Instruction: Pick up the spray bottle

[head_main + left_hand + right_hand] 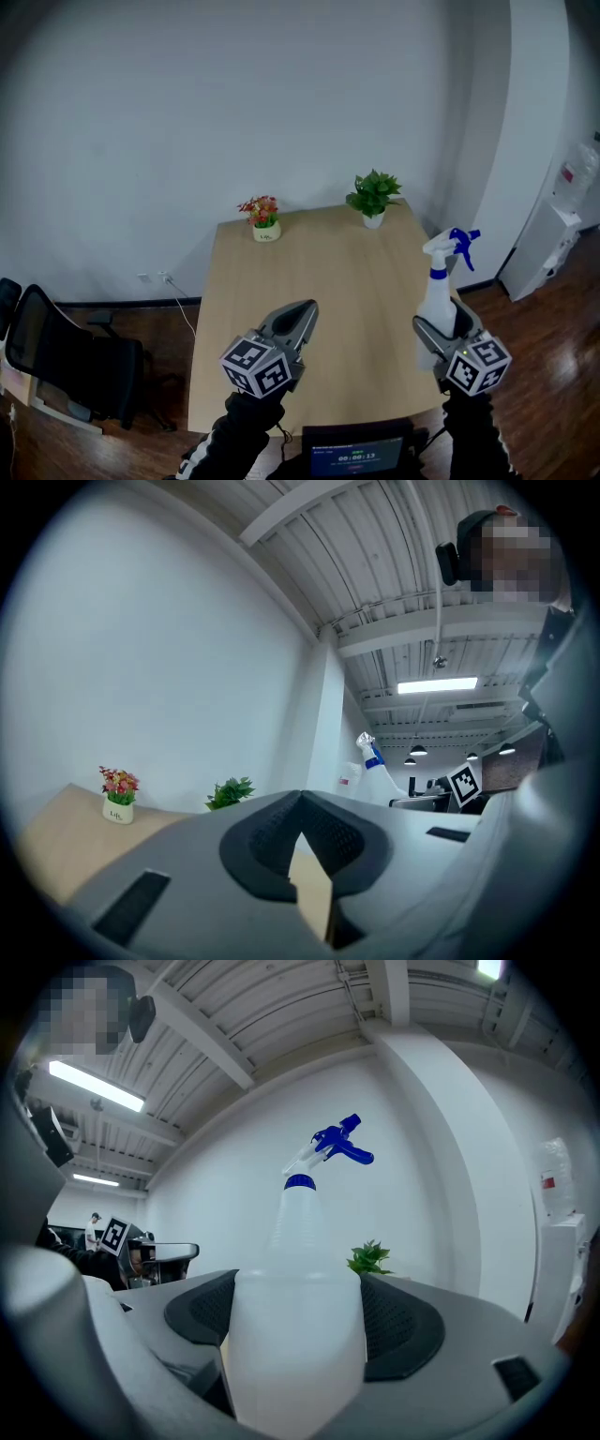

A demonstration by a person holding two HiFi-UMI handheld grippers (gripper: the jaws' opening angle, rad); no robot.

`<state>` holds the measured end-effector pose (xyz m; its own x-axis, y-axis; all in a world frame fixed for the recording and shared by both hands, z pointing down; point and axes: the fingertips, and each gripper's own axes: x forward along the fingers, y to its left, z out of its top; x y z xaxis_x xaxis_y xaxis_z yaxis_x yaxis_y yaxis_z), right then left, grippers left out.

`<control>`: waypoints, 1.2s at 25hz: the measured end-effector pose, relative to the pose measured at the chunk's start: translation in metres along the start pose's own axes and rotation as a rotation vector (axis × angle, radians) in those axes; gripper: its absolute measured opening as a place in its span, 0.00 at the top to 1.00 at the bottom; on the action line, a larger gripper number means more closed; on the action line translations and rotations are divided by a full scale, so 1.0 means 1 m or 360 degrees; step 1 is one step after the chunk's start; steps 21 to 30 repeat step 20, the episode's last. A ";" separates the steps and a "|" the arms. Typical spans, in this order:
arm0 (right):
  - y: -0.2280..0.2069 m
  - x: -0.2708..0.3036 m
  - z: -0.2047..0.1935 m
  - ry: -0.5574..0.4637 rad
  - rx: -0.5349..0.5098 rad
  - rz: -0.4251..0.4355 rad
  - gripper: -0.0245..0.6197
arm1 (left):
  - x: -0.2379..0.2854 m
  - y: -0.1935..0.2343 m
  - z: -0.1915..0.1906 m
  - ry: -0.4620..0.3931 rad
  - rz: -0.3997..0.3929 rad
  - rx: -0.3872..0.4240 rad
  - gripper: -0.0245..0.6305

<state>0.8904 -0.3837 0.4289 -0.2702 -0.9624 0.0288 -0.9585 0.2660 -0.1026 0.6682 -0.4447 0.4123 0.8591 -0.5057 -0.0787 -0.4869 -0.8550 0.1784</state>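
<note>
White plastic spray bottle [437,298] with a blue trigger, upright at the right edge of the desk [328,281] towards its near corner; your right tool [442,334] clamps the bottle's body between its jaws. Your left tool [302,314] hovers above the desk's near edge, jaws pressed together on nothing.

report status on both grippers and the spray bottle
Right gripper shut on spray bottle, bottle upright by right edge of table. Left gripper shut, empty. Flower pot and green plant at far edge, clear of both.
</note>
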 end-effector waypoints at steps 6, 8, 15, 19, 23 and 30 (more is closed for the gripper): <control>0.005 -0.003 0.003 0.0010 -0.0007 0.0007 0.37 | -0.001 0.000 -0.002 0.0011 0.0000 -0.0022 0.94; 0.005 -0.003 0.004 0.0010 -0.0003 0.0003 0.37 | -0.001 0.000 -0.002 0.0015 0.0000 -0.0026 0.94; 0.000 -0.001 0.001 0.0030 0.0005 -0.0013 0.37 | 0.005 0.001 -0.005 0.0018 -0.0005 -0.0035 0.94; 0.000 -0.002 -0.001 0.0030 0.0007 -0.0016 0.37 | 0.006 0.000 -0.008 0.0026 -0.0008 -0.0039 0.94; 0.000 -0.002 -0.001 0.0030 0.0008 -0.0020 0.37 | 0.005 0.000 -0.008 0.0029 -0.0008 -0.0041 0.94; 0.000 -0.002 -0.001 0.0030 0.0008 -0.0020 0.37 | 0.005 0.000 -0.008 0.0029 -0.0008 -0.0041 0.94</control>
